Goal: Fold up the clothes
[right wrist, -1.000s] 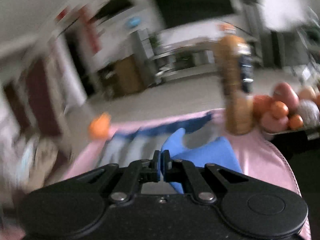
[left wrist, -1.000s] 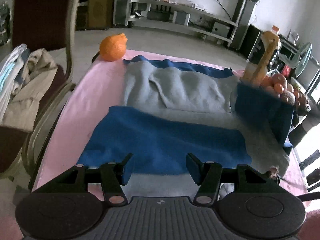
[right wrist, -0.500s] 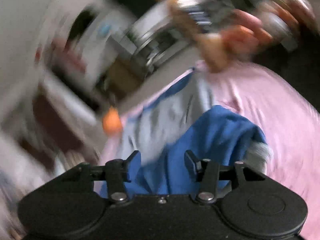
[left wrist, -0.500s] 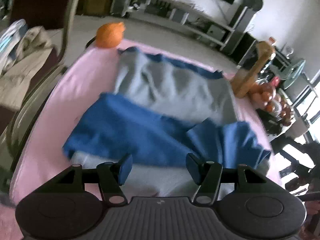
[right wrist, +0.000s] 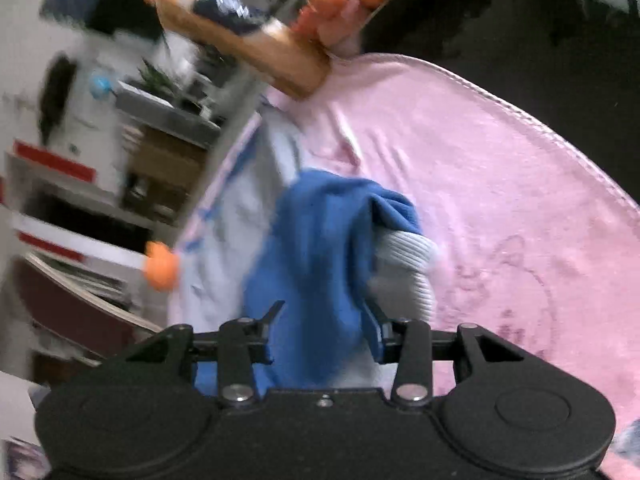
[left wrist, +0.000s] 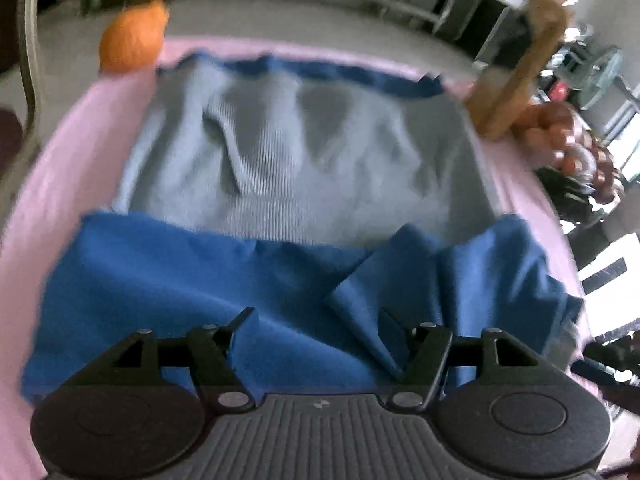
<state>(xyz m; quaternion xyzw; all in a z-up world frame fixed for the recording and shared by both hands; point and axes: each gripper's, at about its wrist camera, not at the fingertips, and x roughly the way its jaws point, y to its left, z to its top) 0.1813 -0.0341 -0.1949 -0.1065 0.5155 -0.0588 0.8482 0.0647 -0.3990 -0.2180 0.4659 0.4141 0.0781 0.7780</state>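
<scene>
A grey and blue sweater (left wrist: 312, 168) lies spread on a pink cloth (left wrist: 80, 128) that covers the table. Its grey ribbed body faces up, and blue sleeves (left wrist: 224, 280) lie folded across the near part. My left gripper (left wrist: 316, 320) is open just above the blue sleeve, holding nothing. In the right wrist view the same blue sleeve (right wrist: 320, 240) lies bunched with its grey ribbed cuff (right wrist: 408, 252) showing. My right gripper (right wrist: 324, 312) is open over that sleeve, tilted sharply. Both views are motion-blurred.
An orange fruit (left wrist: 132, 36) sits at the far left corner of the cloth. A tall amber bottle (left wrist: 520, 68) and a tray of fruit (left wrist: 560, 136) stand at the far right. A chair (left wrist: 28, 40) is on the left; bare pink cloth (right wrist: 500, 200) lies right of the sleeve.
My right gripper opened and let go of the blue sleeve, which now lies folded across the sweater. My left gripper moved forward over the blue fabric and stayed open.
</scene>
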